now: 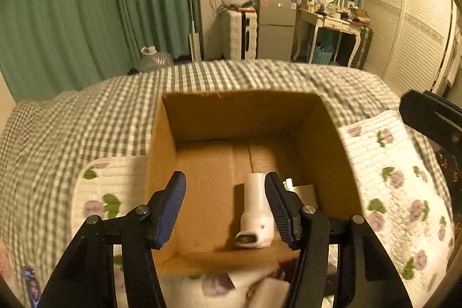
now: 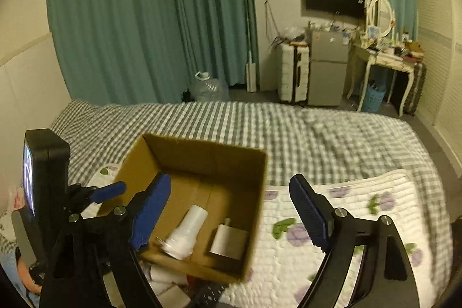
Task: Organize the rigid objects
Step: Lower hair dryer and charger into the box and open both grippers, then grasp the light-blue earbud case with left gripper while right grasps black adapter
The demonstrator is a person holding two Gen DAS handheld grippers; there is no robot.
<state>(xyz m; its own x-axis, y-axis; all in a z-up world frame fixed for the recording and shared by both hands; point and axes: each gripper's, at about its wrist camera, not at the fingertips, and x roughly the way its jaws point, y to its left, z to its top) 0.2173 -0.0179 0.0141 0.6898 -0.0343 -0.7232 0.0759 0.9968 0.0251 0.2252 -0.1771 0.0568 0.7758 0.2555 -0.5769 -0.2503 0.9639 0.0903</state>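
Left tongs [image 1: 225, 207] spread above cardboard box [image 1: 314, 117], white bottle [image 1: 255, 210] lying loose inside; right tongs [image 2: 231, 210] spread wide, empty.

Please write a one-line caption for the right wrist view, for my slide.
Open right tongs above a brown cardboard box on a checked bed, with a white plastic bottle and a square perfume bottle inside.

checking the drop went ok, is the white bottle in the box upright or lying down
Lying down: the white bottle rests on its side on the cardboard box floor, beside a small box.

Left gripper [image 1: 225, 207], right gripper [image 2: 231, 210] agape
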